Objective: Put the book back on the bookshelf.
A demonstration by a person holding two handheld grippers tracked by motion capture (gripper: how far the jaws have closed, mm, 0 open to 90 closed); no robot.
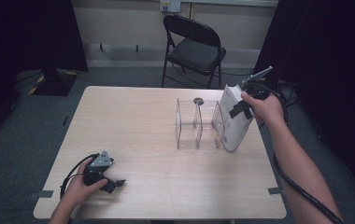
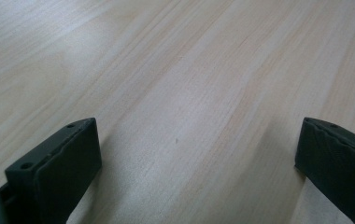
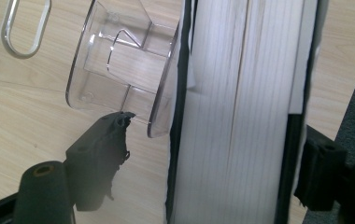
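The thick white book (image 1: 235,120) stands upright on its lower edge at the right end of the clear acrylic rack (image 1: 198,123), its near cover leaning against the rack's outermost divider. In the right gripper view its page block (image 3: 238,116) rises straight up between the two black jaws. The left jaw stands clear of the cover with a gap showing, and the right jaw sits close by the far cover, so the right gripper (image 1: 242,108) is spread around the book rather than pinching it — the book seems to rest on its own.

The work in hand looks like setting the book at, or into, the rack's end slot. To do it well, the jaws should open evenly and the gripper draw back along the book's spine line, not sideways, so neither pad drags a cover and tips the book off the divider. A lean away from the rack would be the thing to watch.

The right hand (image 1: 265,108) comes at the book from its far right side, wrist raised, forearm slanting up from the table's near right corner, cable trailing below.

The left gripper (image 1: 110,183) lies low on the table (image 1: 133,121) at the near left, well apart from the rack, its jaws spread wide over bare wood, the hand cupped round its body.
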